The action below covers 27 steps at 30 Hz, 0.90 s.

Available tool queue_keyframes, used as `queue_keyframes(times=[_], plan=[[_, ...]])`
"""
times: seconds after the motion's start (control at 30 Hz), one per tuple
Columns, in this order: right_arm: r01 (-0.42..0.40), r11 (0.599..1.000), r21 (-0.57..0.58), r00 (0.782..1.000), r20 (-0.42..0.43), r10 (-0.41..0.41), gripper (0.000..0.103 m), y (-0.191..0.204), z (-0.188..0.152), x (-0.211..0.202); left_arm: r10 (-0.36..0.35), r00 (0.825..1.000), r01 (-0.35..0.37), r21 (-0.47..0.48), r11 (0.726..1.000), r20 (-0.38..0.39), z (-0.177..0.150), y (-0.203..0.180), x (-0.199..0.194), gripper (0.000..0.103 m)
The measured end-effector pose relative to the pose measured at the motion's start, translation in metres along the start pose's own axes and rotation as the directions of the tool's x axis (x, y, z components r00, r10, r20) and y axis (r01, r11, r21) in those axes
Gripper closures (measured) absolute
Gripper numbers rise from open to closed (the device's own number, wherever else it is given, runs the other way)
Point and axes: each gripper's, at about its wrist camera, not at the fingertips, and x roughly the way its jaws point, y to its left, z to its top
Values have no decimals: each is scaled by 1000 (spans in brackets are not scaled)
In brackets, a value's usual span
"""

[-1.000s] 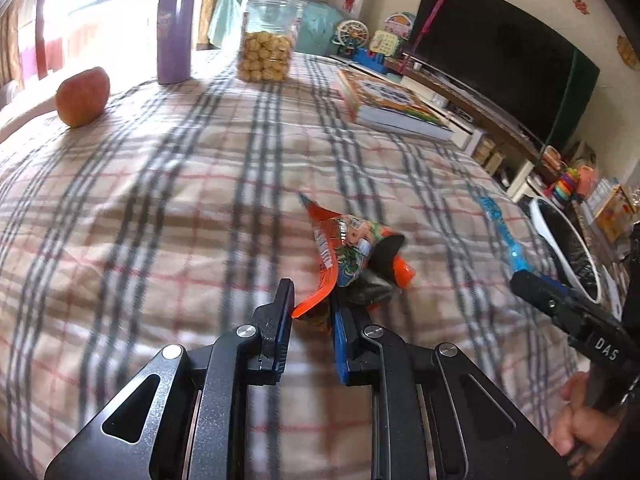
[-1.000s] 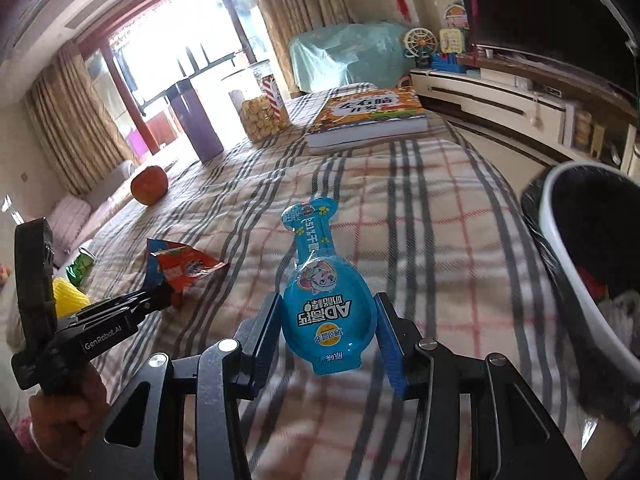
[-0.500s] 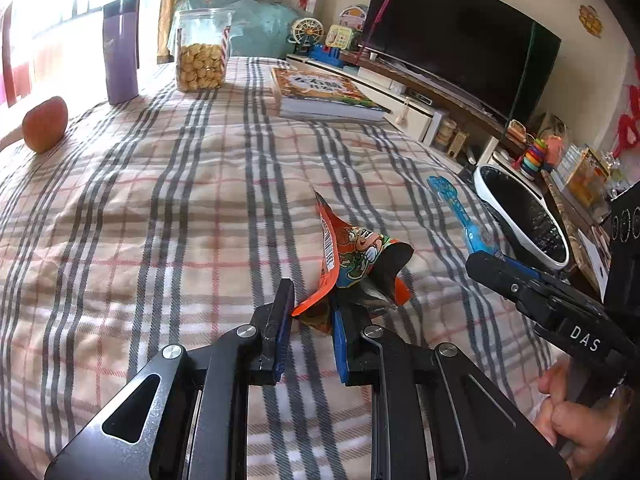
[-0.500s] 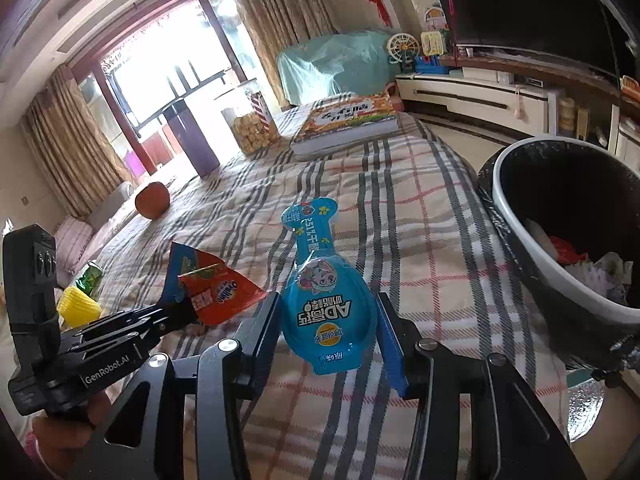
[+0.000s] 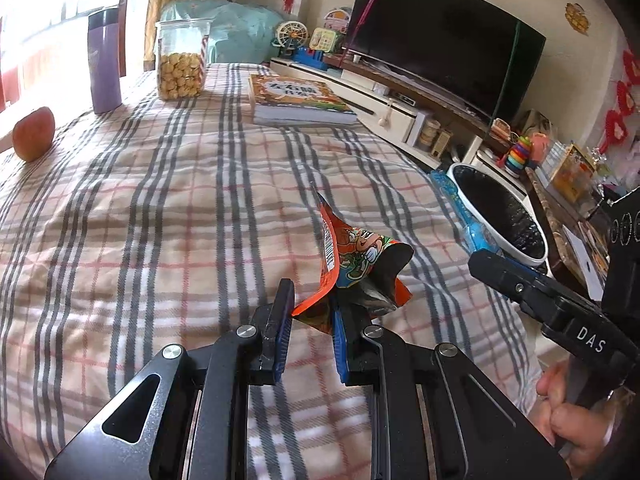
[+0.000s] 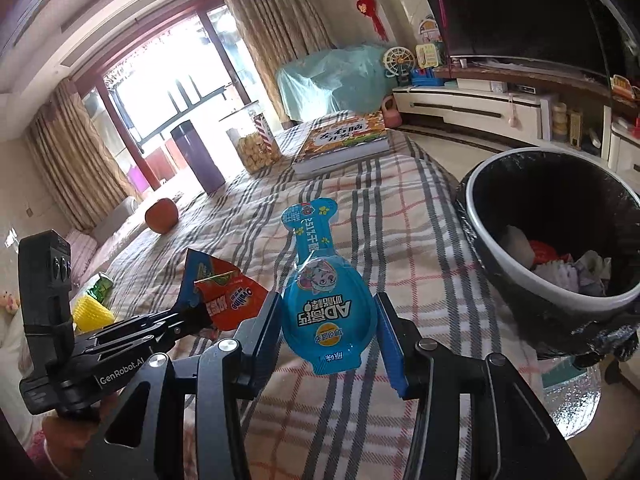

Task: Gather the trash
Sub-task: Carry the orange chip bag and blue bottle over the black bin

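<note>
- An orange snack wrapper (image 5: 352, 264), crinkled foil with a cartoon print and a dark inner face, is clamped between the jaws of the left gripper (image 5: 308, 312) and held above the plaid bedspread (image 5: 160, 216).
- A blue bottle-shaped packet (image 6: 326, 300), glossy plastic with a narrow neck and a rounded belly, is clamped at its belly by the jaws of the right gripper (image 6: 328, 332).
- A trash bin (image 6: 480, 216), round, white-rimmed and lined with black film, is seen at the right, just beside the bed's edge.
- Crumpled paper and a red scrap inside the bin are shown only by the right wrist view; in the left wrist view only the dark liner is seen.
- A book (image 5: 296, 98), a clear jar of round biscuits (image 5: 182, 66), a purple tumbler (image 5: 105, 60) and an apple (image 5: 34, 134) are seen at the far end of the bedspread.
</note>
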Motion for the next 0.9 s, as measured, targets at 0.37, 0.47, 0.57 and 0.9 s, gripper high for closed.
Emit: queue_keyframes(times=[0.37, 0.47, 0.57, 0.9], plan=[[5, 1000, 25, 1000, 14, -6, 56, -11, -3, -14, -34, 999, 34, 23, 999, -6, 2, -18, 1, 86], [12, 999, 29, 1000, 20, -13, 56, -14, -3, -18, -40, 999, 41, 32, 999, -6, 3, -23, 0, 86], [20, 999, 35, 1000, 24, -20, 56, -18, -3, -22, -51, 999, 51, 40, 998, -3, 6, -28, 1, 86], [40, 997, 64, 998, 46, -43, 56, -32, -2, -32, -98, 995, 98, 83, 992, 4, 14, -52, 3, 86]])
